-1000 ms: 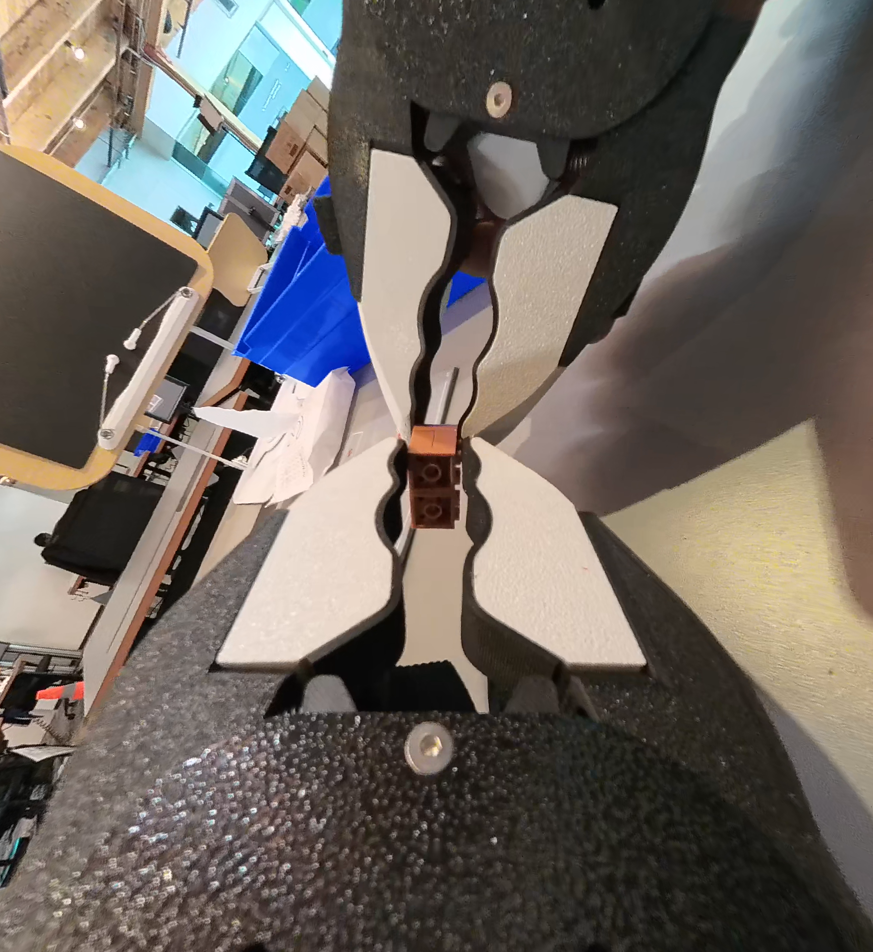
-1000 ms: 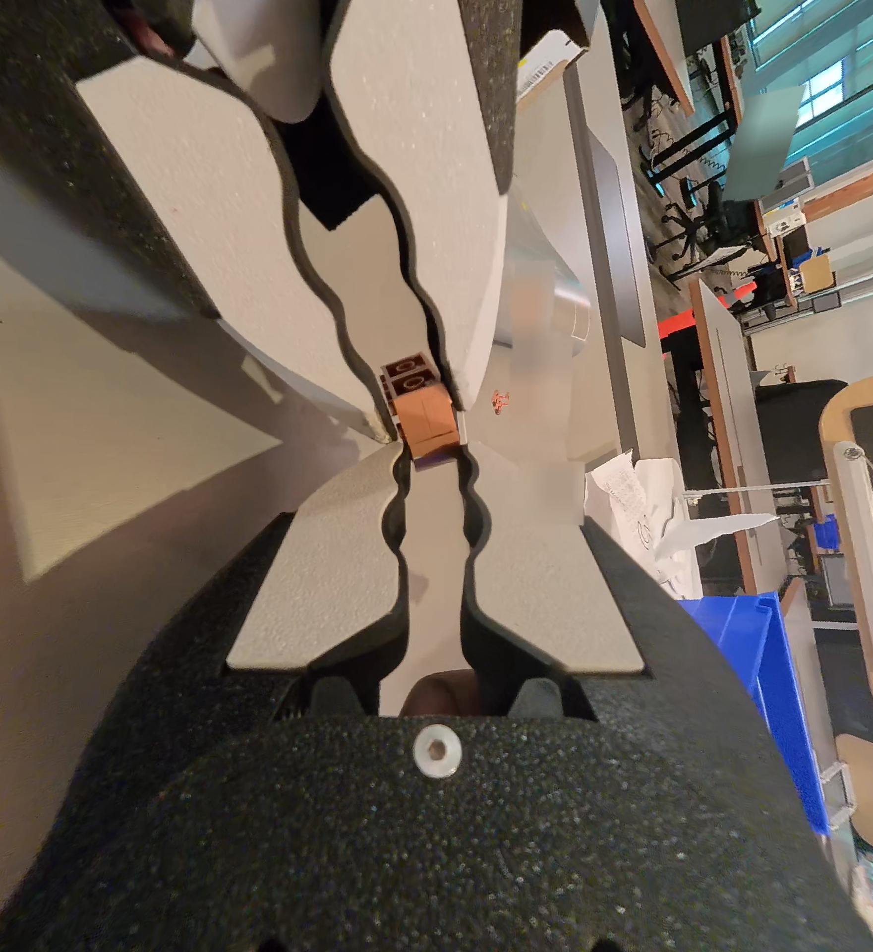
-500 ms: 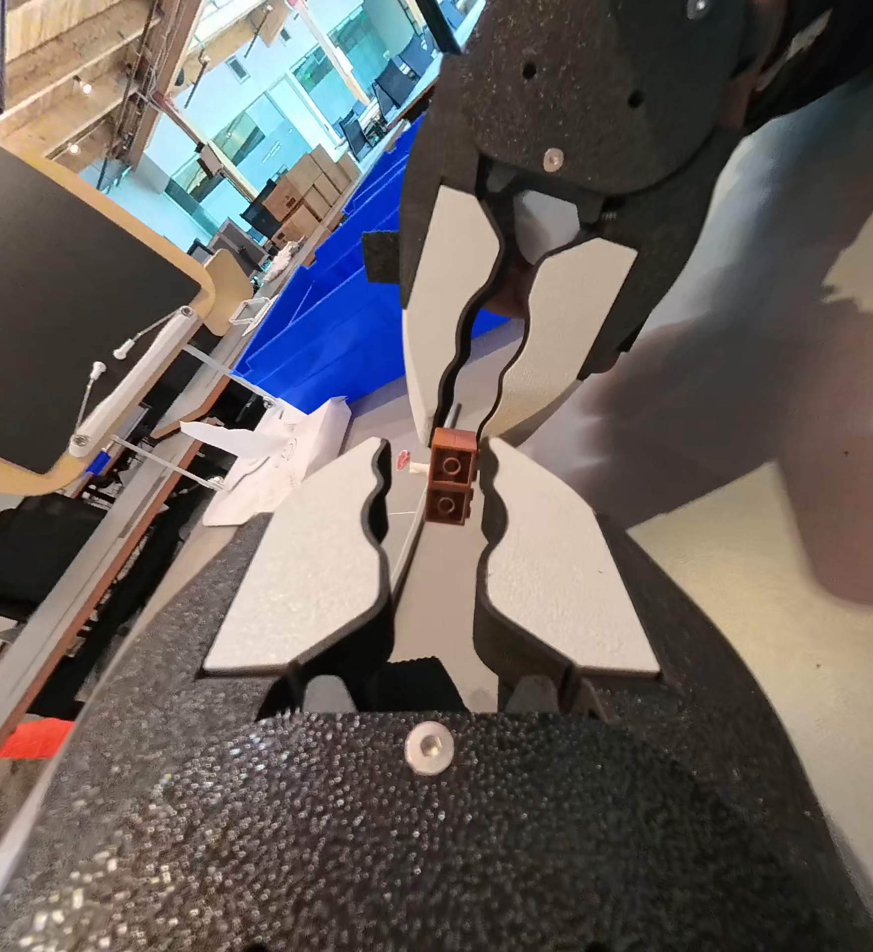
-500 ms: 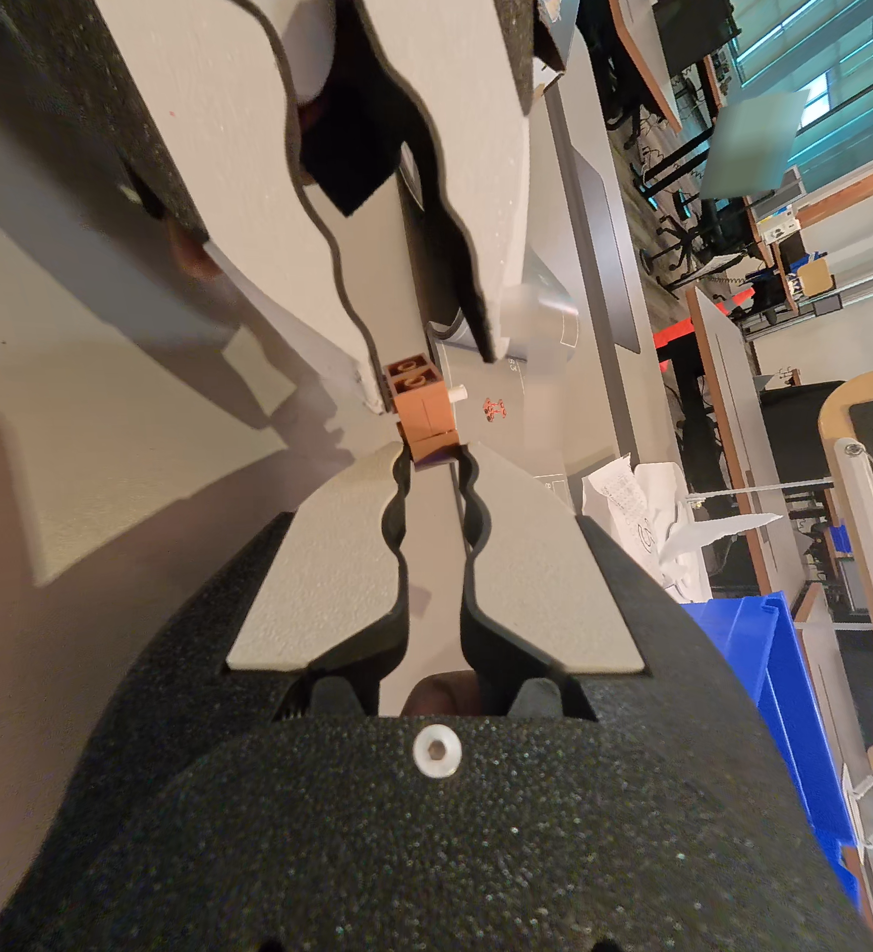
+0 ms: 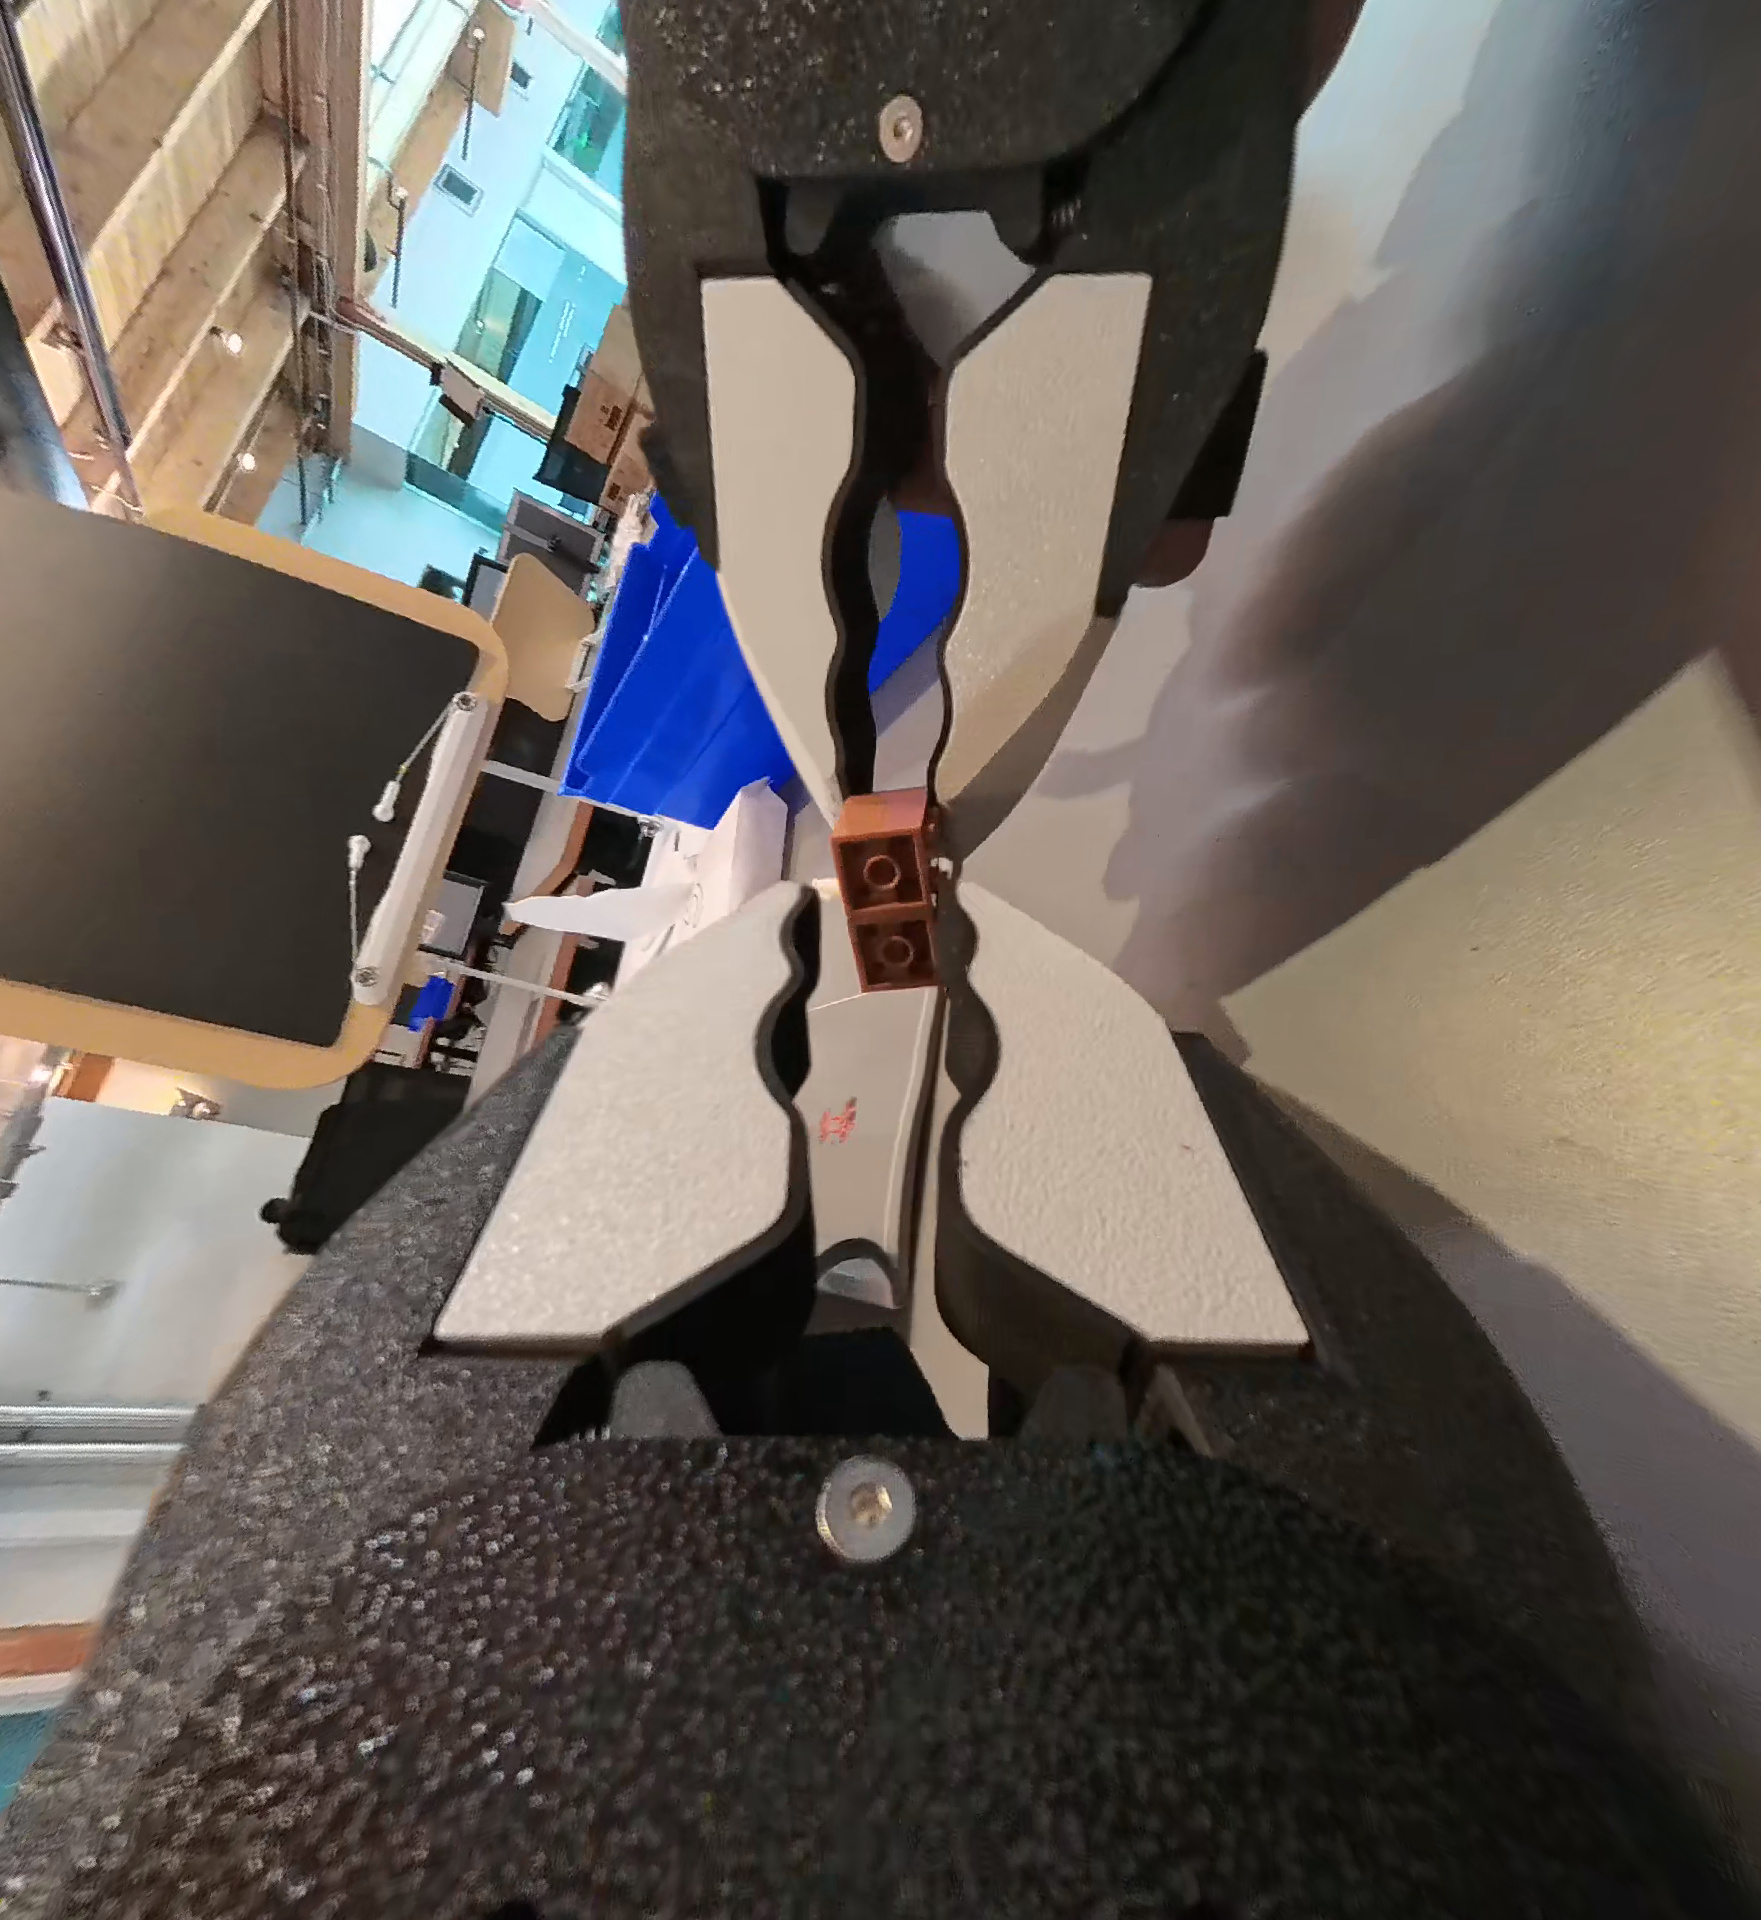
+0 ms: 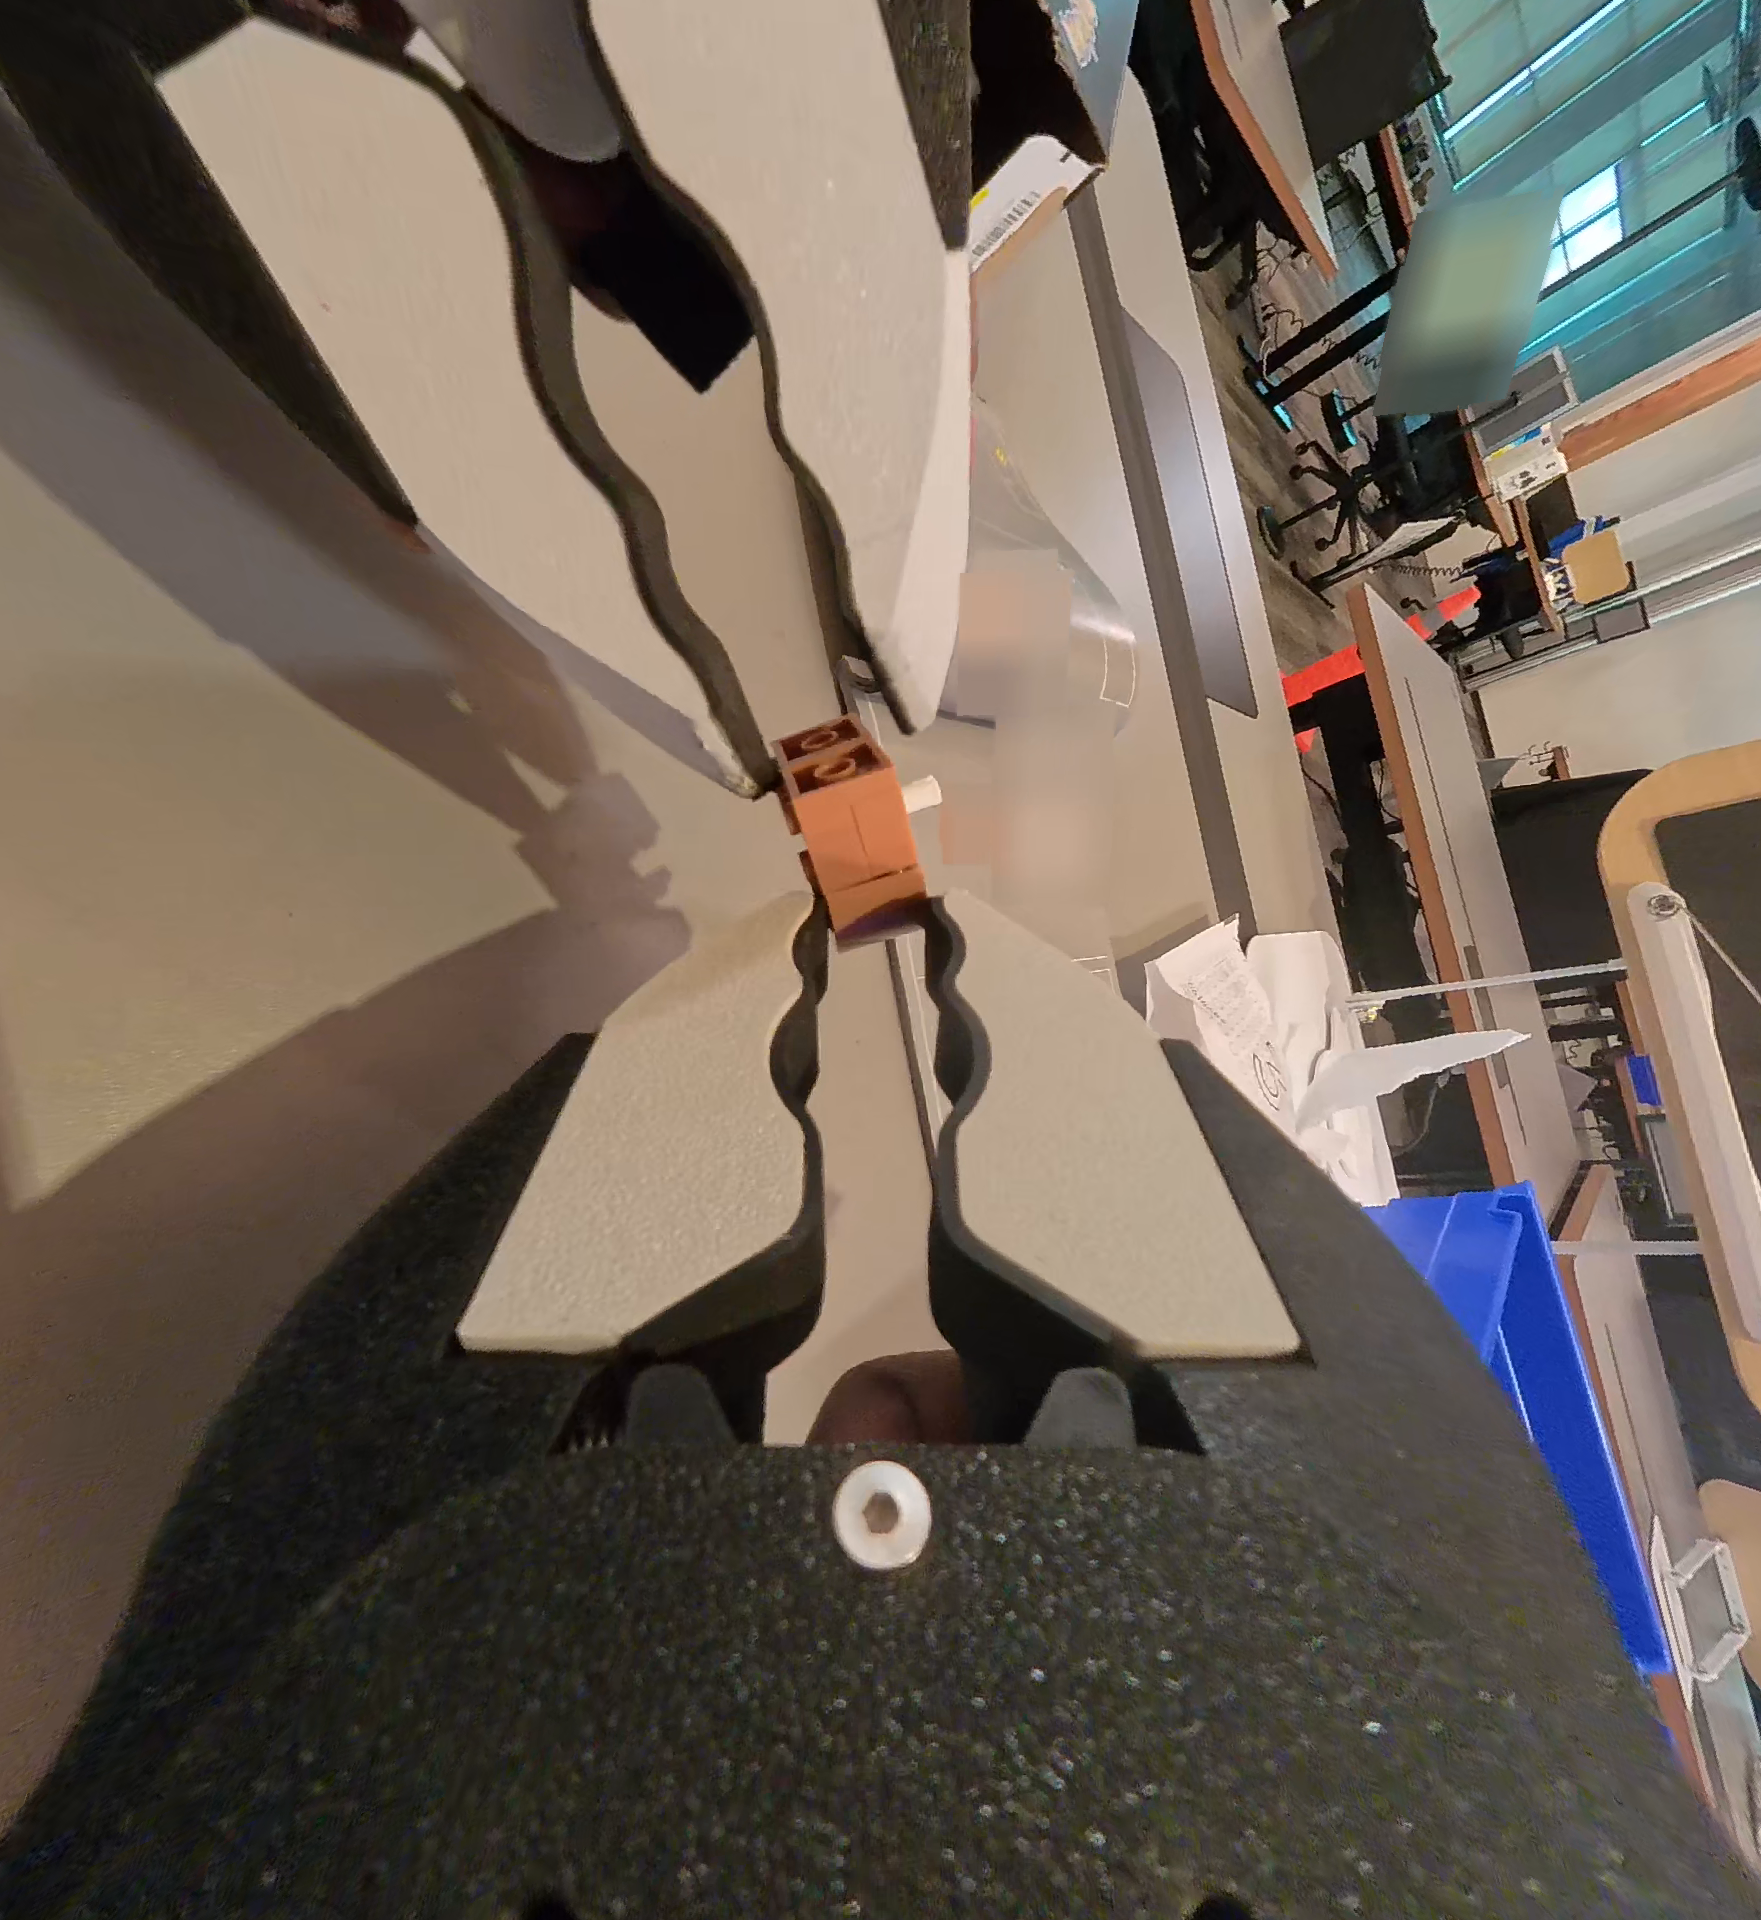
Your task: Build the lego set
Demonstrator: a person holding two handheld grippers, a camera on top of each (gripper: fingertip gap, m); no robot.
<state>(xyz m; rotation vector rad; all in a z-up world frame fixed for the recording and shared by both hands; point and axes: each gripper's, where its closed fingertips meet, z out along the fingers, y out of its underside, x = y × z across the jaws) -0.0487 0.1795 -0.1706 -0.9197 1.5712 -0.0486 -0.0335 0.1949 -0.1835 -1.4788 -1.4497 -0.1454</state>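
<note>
**Left wrist view.** The left gripper (image 5: 876,914) points at the right gripper (image 5: 886,790), tip to tip, above a beige table (image 5: 1478,987). A brown brick block (image 5: 886,894), made of 2 toy bricks joined with their hollow undersides toward the camera, spans the space between the 2 grippers. The left gripper's fingers are set narrow around the near brick. The right-hand finger (image 5: 1052,1039) touches the brick's side. The left-hand finger (image 5: 710,1039) stands just clear of it, with a thin gap showing, so this gripper does not clamp the block. The right gripper's 2 fingers press on the far brick from both sides. A small white peg (image 5: 824,888) projects from the block's left side. Behind it are a blue bin (image 5: 668,675), loose white papers (image 5: 741,842) and a black panel with a wooden rim (image 5: 180,748).

**Right wrist view.** The right gripper (image 6: 871,914) has its fingers closed narrow on the near end of the block (image 6: 850,831), with both pads against it. The block is held in the air above the table (image 6: 128,883). The left gripper (image 6: 819,727) comes in from the top. 1 finger tip (image 6: 741,748) meets the far end of the block. Contact at the other tip cannot be determined. The peg (image 6: 923,795) points right. The papers (image 6: 1250,997) and the bin (image 6: 1510,1351) are at the right.
</note>
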